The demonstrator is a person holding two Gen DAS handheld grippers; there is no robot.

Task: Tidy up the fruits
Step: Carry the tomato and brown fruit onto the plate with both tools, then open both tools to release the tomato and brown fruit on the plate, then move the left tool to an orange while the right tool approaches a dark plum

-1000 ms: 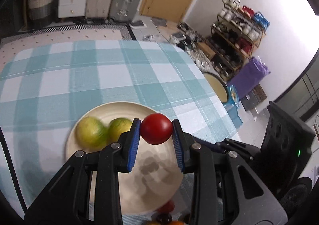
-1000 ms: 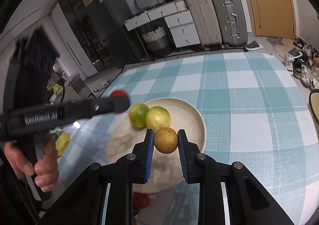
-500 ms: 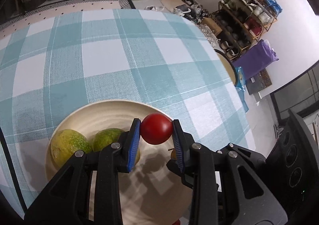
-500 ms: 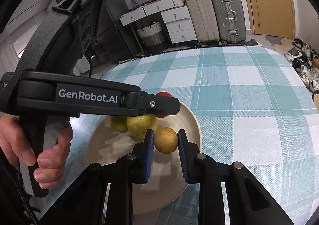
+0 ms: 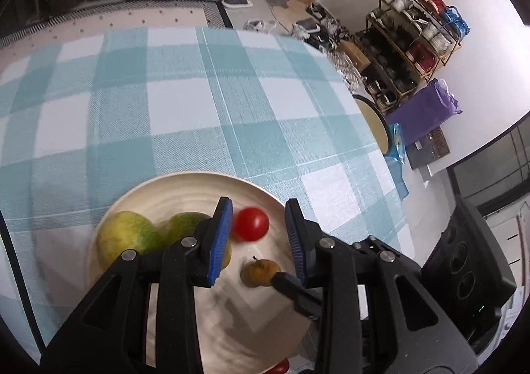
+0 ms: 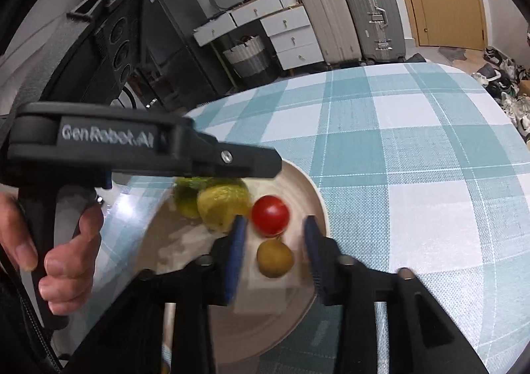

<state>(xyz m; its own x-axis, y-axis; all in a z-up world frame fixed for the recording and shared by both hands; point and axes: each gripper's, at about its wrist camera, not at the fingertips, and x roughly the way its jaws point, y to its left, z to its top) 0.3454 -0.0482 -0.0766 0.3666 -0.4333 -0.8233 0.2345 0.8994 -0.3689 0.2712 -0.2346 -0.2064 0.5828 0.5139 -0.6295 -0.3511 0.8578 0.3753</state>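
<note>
Both jaws have spread since half a second ago, letting go of their fruit. Left gripper (image 5: 256,238) now stands open, its blue pads clear of the tomato (image 5: 250,223), which sits between them nearer the left pad, blurred, over the plate (image 5: 185,185); whether it rests on the plate cannot be told. Right gripper (image 6: 273,253) is open too, and the brown fruit (image 6: 275,258) lies on the plate between its pads, touching neither. From the right wrist view the tomato sits just beyond that fruit, ahead of the jaws. Two green-yellow fruits (image 5: 127,236) lie side by side on the plate, left of the left jaws and partly hidden behind the left pad. Plate rests on the checked cloth of the desk (image 6: 414,148). A hand (image 6: 56,251) holds the left gripper's handle.
</note>
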